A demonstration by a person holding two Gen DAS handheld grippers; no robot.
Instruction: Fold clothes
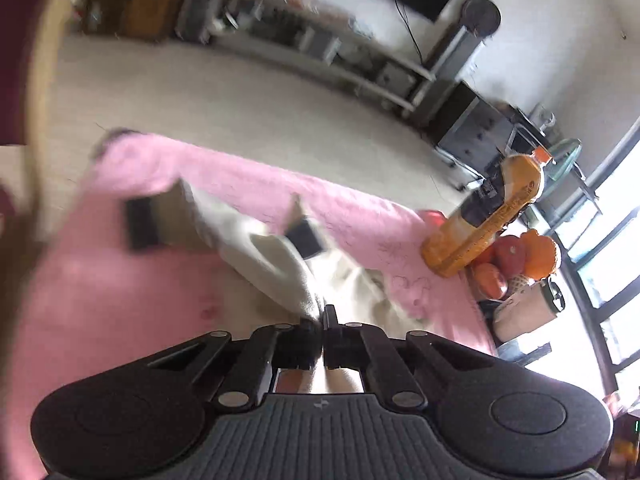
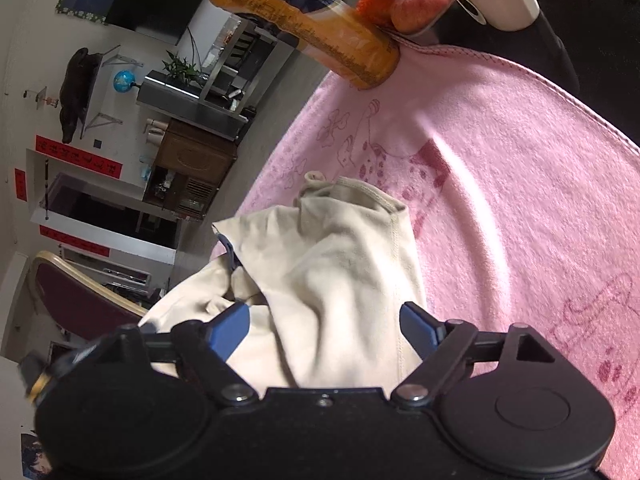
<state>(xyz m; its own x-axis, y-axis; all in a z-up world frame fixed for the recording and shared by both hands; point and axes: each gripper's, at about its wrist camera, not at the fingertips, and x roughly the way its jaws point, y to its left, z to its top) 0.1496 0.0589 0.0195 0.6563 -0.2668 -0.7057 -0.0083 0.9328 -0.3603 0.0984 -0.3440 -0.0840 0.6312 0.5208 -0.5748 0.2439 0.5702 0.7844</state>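
A cream garment (image 2: 332, 264) lies bunched on a pink towel (image 2: 520, 200). In the left wrist view my left gripper (image 1: 322, 322) is shut on an edge of the cream garment (image 1: 280, 268), which stretches away from it over the pink towel (image 1: 120, 300). In the same view the right gripper (image 1: 224, 228) shows blurred, its blue-black pads wide apart around the cloth. In the right wrist view my right gripper (image 2: 324, 324) is open, its blue fingertips (image 2: 418, 326) on either side of the garment's folds.
An orange drink bottle (image 1: 492, 216) stands at the towel's far corner, next to a bowl of oranges and apples (image 1: 516, 264). It also shows in the right wrist view (image 2: 304, 20). A maroon chair (image 2: 80, 300) stands by the table's edge. TV shelving lines the far wall.
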